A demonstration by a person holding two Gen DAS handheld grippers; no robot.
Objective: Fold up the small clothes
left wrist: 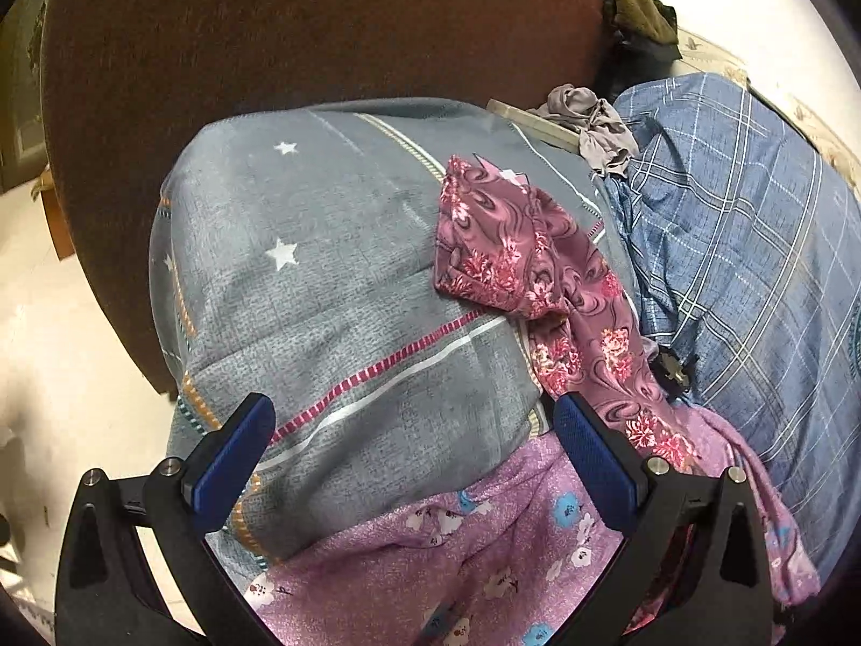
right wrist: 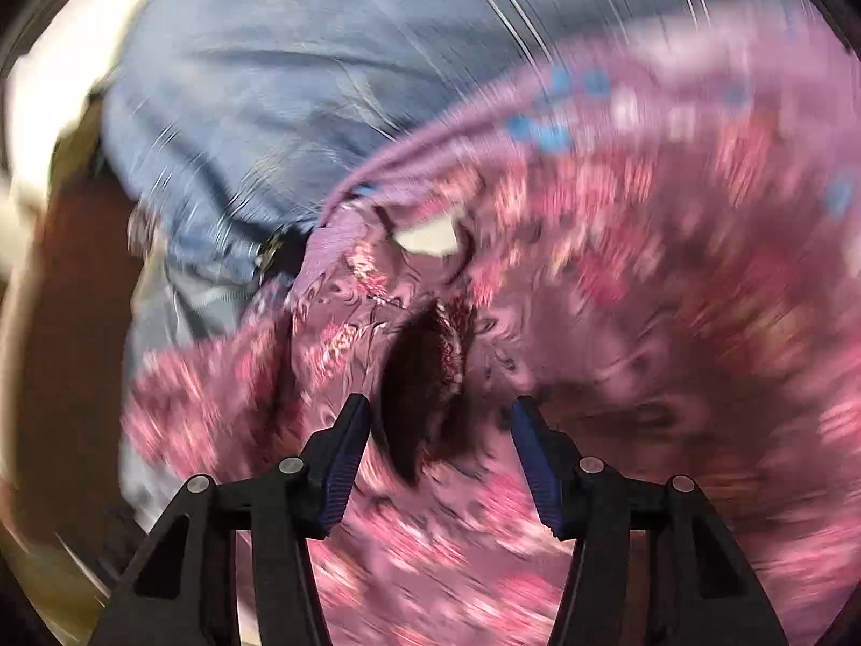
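Landmark: grey star-printed bedding [left wrist: 333, 269] on the bed.
Task garment: pink floral cloth [left wrist: 516, 253] is draped over the bedding's right edge — beside a blue checked cover [left wrist: 753, 247].
Left gripper [left wrist: 414, 463]: jaws wide apart over the bedding, nothing held.
Right gripper [right wrist: 438, 430]: jaws are seen parted just above the pink floral cloth — nothing gripped; view blurred.
Lilac flowered cloth [left wrist: 484, 565]: below the bedding's near edge.
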